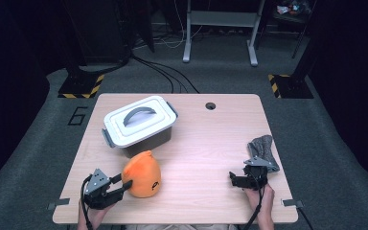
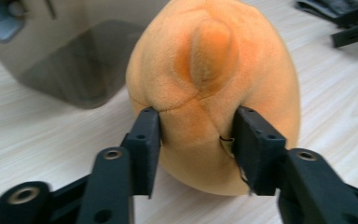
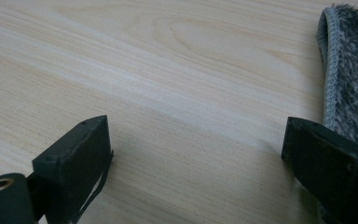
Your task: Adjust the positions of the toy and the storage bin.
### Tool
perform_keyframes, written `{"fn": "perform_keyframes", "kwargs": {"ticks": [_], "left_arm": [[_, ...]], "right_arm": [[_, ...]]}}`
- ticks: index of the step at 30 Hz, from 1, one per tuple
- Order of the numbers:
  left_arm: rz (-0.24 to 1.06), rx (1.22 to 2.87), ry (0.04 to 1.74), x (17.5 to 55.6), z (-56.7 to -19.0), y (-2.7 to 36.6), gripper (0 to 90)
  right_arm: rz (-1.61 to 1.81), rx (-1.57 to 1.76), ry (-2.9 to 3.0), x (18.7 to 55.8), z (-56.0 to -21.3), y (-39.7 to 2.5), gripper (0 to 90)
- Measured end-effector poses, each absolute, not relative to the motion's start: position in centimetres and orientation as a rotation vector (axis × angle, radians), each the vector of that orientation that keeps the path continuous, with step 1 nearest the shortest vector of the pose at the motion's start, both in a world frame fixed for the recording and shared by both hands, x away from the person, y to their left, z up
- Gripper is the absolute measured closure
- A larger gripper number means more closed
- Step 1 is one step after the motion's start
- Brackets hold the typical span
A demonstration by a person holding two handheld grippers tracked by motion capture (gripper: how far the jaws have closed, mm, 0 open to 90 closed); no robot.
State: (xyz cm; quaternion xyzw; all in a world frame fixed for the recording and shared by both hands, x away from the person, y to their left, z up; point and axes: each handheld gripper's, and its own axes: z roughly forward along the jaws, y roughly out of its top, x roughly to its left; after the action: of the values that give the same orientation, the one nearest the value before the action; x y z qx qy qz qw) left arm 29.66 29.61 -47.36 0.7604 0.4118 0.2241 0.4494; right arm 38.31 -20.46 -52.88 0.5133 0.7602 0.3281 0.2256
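An orange plush toy stands on the wood table near its front left. My left gripper comes at it from the left, and in the left gripper view its two black jaws press into the sides of the plush, so the gripper is shut on it. At the front right my right gripper rests low over the table, open wide with only bare wood between its jaws. A grey fuzzy cloth lies just beyond it, beside the right-hand jaw.
A grey storage box with a white clipped lid and grey handle stands behind the plush; its dark wall is close behind the toy. A cable hole sits near the table's far edge. Bare wood spans the middle.
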Motion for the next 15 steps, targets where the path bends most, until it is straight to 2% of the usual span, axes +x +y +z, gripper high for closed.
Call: {"fn": "perform_keyframes", "kwargs": {"ticks": [4,9,15], "left_arm": [[0.673,1.896,1.047,29.72,-47.36,29.82,44.7],[0.748,1.906,1.051,30.01,-47.51,29.89,38.7],[0.754,1.932,1.060,30.01,-47.59,30.18,31.3]], "right_arm": [[0.905,1.417,2.096,38.31,-52.88,-20.45,7.2],[0.904,1.416,2.095,38.33,-52.89,-20.46,7.2],[0.907,1.419,2.094,38.32,-52.90,-20.44,7.3]]}}
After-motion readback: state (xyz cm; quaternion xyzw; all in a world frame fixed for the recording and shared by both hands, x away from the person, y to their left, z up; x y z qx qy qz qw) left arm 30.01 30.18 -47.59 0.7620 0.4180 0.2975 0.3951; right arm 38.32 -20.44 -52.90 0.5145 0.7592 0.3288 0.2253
